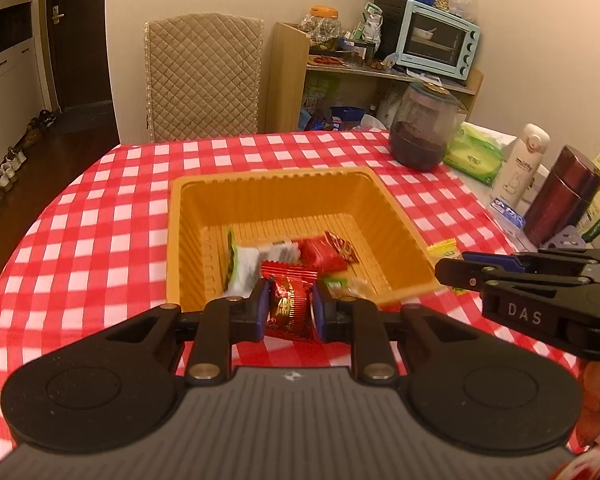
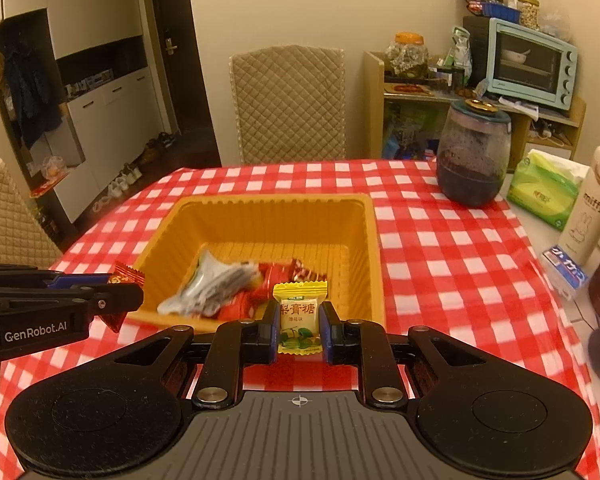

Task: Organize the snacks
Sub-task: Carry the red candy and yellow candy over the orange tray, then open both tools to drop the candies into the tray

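Note:
An orange plastic basket [image 1: 396, 216] [image 2: 370, 248] stands on the red checked tablecloth and holds several wrapped snacks [image 1: 296, 258] [image 2: 220, 286]. My left gripper [image 1: 289, 308] is shut on a red and gold candy [image 1: 288, 310] at the basket's near edge; it shows from the side in the right wrist view [image 2: 120, 280]. My right gripper [image 2: 300, 320] is shut on a yellow and green candy [image 2: 300, 312] above the basket's near rim; it shows at the right of the left wrist view [image 1: 452, 266].
A dark glass jar [image 1: 422, 128] [image 2: 474, 152], a green tissue pack [image 2: 544, 188], a white bottle [image 2: 590, 208] and a red flask [image 1: 560, 196] stand at the table's right. A quilted chair [image 1: 202, 76] is behind the table. A shelf with a blue oven [image 2: 530, 62] is at the back right.

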{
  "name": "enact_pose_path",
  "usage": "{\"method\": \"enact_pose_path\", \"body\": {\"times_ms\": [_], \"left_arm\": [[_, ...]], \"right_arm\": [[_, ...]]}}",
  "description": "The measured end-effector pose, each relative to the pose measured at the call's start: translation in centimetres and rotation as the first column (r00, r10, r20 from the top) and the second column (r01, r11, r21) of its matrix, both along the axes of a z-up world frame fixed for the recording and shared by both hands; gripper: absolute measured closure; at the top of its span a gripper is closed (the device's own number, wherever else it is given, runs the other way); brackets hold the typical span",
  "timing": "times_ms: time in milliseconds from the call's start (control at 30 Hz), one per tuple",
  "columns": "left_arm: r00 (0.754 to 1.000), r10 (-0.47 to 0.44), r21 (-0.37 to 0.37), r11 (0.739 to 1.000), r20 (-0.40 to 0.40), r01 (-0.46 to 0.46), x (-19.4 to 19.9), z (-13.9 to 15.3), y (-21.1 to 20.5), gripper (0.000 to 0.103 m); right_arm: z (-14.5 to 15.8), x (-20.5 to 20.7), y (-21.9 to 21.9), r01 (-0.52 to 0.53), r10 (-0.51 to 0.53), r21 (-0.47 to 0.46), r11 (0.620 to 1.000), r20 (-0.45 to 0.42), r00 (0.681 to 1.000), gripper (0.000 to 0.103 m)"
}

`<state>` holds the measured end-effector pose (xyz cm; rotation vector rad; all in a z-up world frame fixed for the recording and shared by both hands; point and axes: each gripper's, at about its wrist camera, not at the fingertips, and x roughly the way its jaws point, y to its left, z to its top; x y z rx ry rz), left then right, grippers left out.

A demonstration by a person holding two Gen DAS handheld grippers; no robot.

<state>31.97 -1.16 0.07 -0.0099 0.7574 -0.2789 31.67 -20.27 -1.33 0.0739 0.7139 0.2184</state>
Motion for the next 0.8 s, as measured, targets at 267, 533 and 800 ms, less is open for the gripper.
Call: {"method": "enact_pose_path", "body": {"times_ms": [267,533,800], "left_arm": [[1.000,0.024,-0.002,1.000,-0.004,-0.024,4.7,0.0,1.0,0.083],[0.999,0.033,0.014,0.999,-0.025,-0.032,7.4,-1.7,0.9,0.083],[0.998,0.054,0.004,0.999,-0.027,-0.054,8.8,-3.3,1.0,0.065]], "right_arm": [[0.4,3.7,-0.1,0.004,-0.004,0.031,1.000,-0.009,1.000,0.082],[-0.8,5.8,0.1,0.008,-0.007,0.042,0.999,-0.029,1.000,0.083],[-2.1,6.6,0.1,0.008,-0.006,0.044,0.999,-0.046,0.999,0.082]]}}
